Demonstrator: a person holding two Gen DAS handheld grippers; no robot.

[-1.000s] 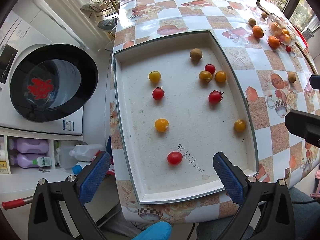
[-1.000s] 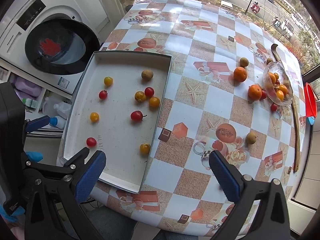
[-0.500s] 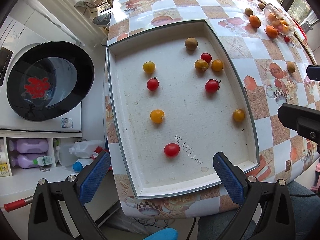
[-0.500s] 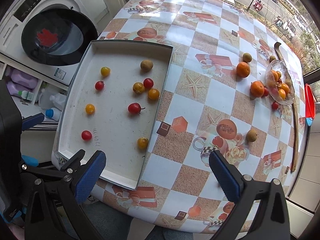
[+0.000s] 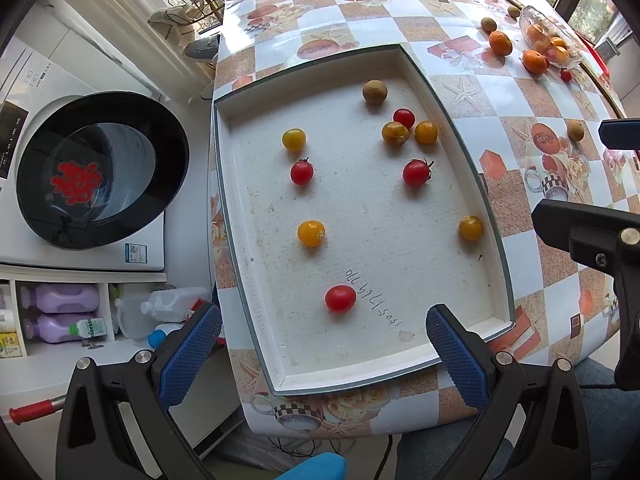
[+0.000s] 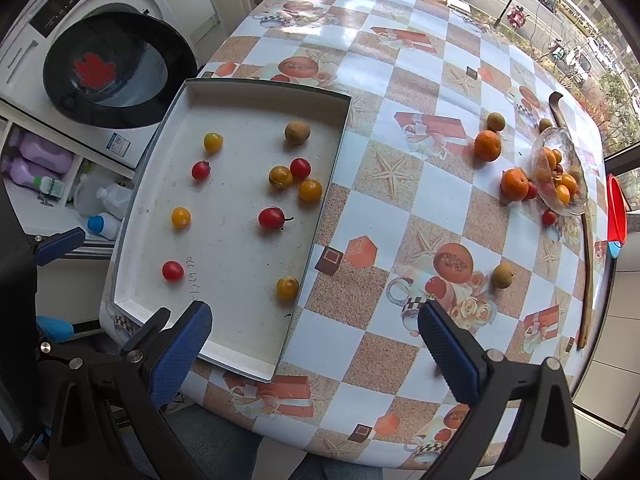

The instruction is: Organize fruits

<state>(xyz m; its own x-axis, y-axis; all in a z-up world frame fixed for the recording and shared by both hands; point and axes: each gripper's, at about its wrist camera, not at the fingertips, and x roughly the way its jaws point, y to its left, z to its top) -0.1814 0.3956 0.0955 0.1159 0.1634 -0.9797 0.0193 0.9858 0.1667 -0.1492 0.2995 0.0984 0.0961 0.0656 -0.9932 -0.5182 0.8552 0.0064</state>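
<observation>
two oranges (image 6: 487, 145) only right-view

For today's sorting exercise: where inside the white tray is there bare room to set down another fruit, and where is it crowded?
The white tray has bare floor in its middle, between the stemmed red tomato and the near red tomato, and along the near wall. The far right corner is crowded: a brown fruit and a three-tomato cluster.

My right gripper (image 5: 616, 184) is cut off by the picture's edge. Fruits in the glass bowl (image 6: 560, 172) overlap, so I can't count them. The bottles' (image 5: 60, 312) labels are too small.
</observation>
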